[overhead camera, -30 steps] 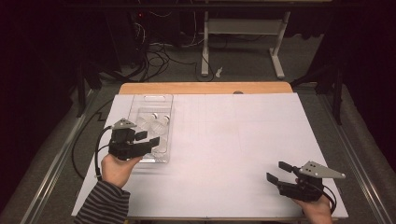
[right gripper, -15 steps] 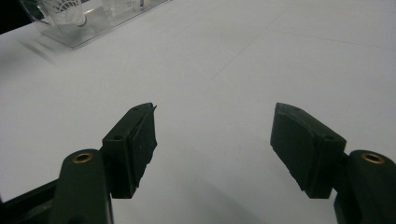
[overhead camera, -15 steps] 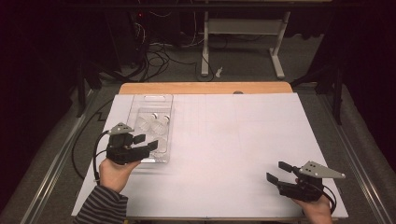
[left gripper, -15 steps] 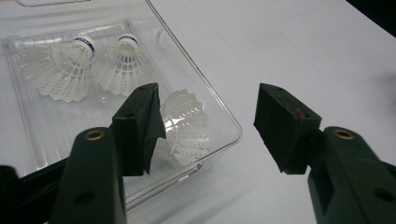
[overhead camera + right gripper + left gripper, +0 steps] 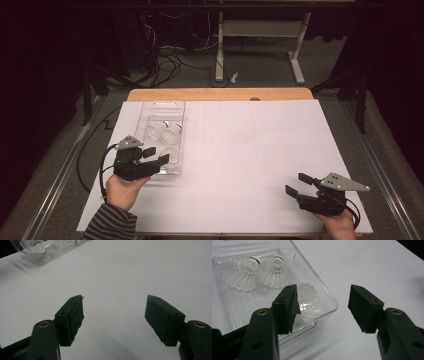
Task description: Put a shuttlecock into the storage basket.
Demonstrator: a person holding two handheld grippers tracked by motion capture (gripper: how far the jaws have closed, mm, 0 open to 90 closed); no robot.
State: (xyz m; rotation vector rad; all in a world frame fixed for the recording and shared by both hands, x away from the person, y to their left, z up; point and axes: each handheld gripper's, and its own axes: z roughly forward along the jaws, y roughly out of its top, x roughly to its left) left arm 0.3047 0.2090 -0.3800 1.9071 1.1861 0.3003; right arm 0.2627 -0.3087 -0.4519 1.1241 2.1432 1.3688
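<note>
As seen from the high view, the clear plastic tray (image 5: 159, 107) lies on the left part of the white table sheet (image 5: 250, 150), and it serves as the landmark for this report. Three white shuttlecocks rest inside it: two side by side at mid-tray (image 5: 166, 132) and one at the near end (image 5: 171, 156). The left gripper (image 5: 156, 155) is held at the tray's near end, over its near left corner, jaws spread with nothing between them, carried by the left hand (image 5: 122, 190) just short of the tray. The right gripper (image 5: 299, 184) sits well apart from the tray, toward the near right corner of the sheet, jaws likewise spread and empty. From the left gripper view, the left gripper (image 5: 323, 305) has its jaws wide apart over the tray's near corner (image 5: 332, 308); one jaw stands above the tray interior in front of the nearest shuttlecock (image 5: 309, 300), the other stands outside the tray wall over bare sheet. No pad touches a shuttlecock. The other two shuttlecocks (image 5: 275, 273) lie deeper in the tray, cork ends pointing away. From the right gripper view, the right gripper (image 5: 113, 315) shows open jaws above bare sheet, with the tray (image 5: 42, 253) far off at the upper left, a shuttlecock (image 5: 35, 246) visible within.
</note>
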